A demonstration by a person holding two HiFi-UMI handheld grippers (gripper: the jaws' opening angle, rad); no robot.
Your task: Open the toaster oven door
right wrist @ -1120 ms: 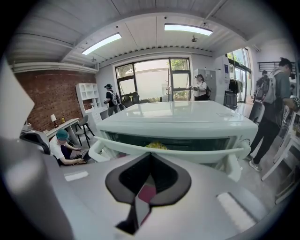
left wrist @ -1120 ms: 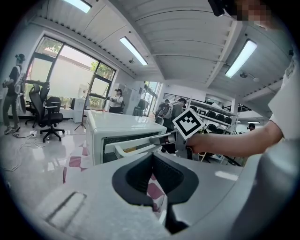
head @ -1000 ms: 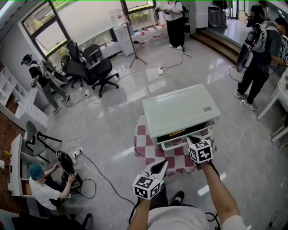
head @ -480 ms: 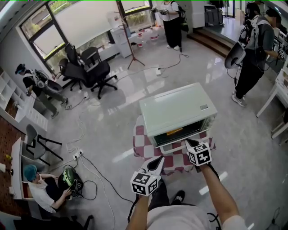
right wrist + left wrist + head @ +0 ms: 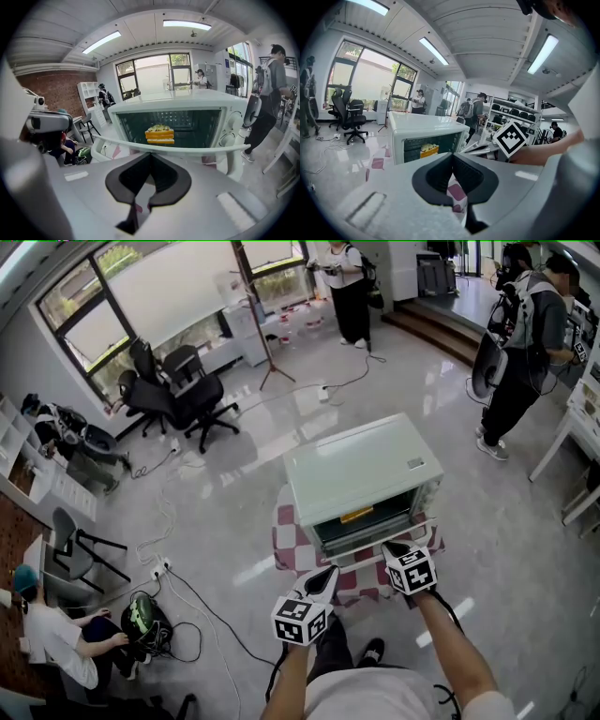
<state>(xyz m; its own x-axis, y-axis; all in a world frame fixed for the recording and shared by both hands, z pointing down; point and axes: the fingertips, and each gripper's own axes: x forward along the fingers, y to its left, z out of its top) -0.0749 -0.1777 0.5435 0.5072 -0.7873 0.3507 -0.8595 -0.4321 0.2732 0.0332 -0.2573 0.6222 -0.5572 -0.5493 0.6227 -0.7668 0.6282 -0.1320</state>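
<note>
Pale green metal toaster oven (image 5: 361, 474): it stands before us on a low tabletop draped in a red-and-white chequered cloth (image 5: 292, 542). Its drop-down door (image 5: 367, 542) hangs part-open, and we see a yellow layered food item (image 5: 159, 133) inside. The white bar handle (image 5: 178, 146) lies just across the tips of our right tongs (image 5: 150, 153), jaws pressed together on nothing. Our left tongs (image 5: 451, 155), likewise closed and empty, hover near the cloth, apart from the oven.

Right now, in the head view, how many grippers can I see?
2. The left gripper is low at centre, apart from the oven; the right gripper is at the door handle. No other seems hidden.
</note>
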